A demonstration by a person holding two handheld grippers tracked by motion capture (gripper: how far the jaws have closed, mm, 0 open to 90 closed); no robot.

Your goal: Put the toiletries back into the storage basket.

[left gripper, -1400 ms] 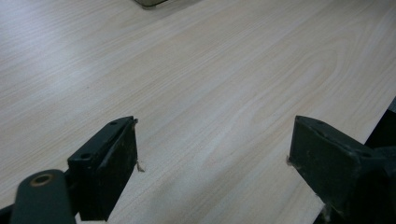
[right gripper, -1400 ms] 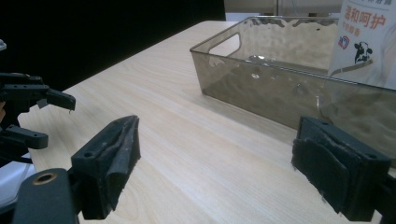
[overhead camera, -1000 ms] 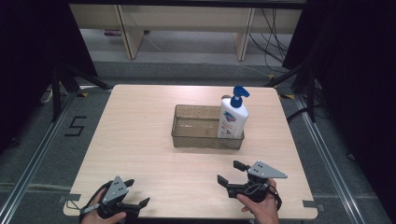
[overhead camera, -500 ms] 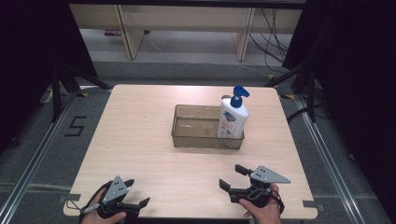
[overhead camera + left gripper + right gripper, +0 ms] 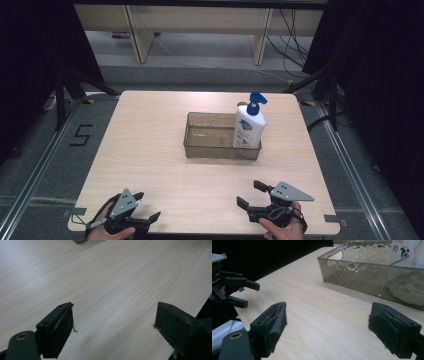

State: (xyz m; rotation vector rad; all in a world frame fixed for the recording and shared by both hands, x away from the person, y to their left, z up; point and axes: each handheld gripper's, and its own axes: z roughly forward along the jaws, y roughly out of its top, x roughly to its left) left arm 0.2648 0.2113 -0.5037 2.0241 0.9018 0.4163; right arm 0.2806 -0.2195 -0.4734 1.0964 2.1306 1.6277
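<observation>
Two hand-held tongs sit low at the near edge of a pale wood-grain surface point(image 5: 165, 165), one in each of the person's hands. The left tongs point(image 5: 145, 210) are spread wide with nothing between them; in the left gripper view their black, blocky jaws frame bare laminate with fine lengthwise grain. The right tongs point(image 5: 250, 195) are likewise spread and empty, and carry a grey three-cornered plate on top. In the right gripper view their pads point(image 5: 275, 322) look rough and worn, slightly frayed at the edges.

Near the middle of the surface, well apart from both tongs, stands a rectangular bin point(image 5: 220, 150) of smoky translucent plastic with rippled walls and a cut-out handle at one end. Inside its right end, upright, is a white pump bottle point(image 5: 248, 127) with a blue pump head and a printed label.
</observation>
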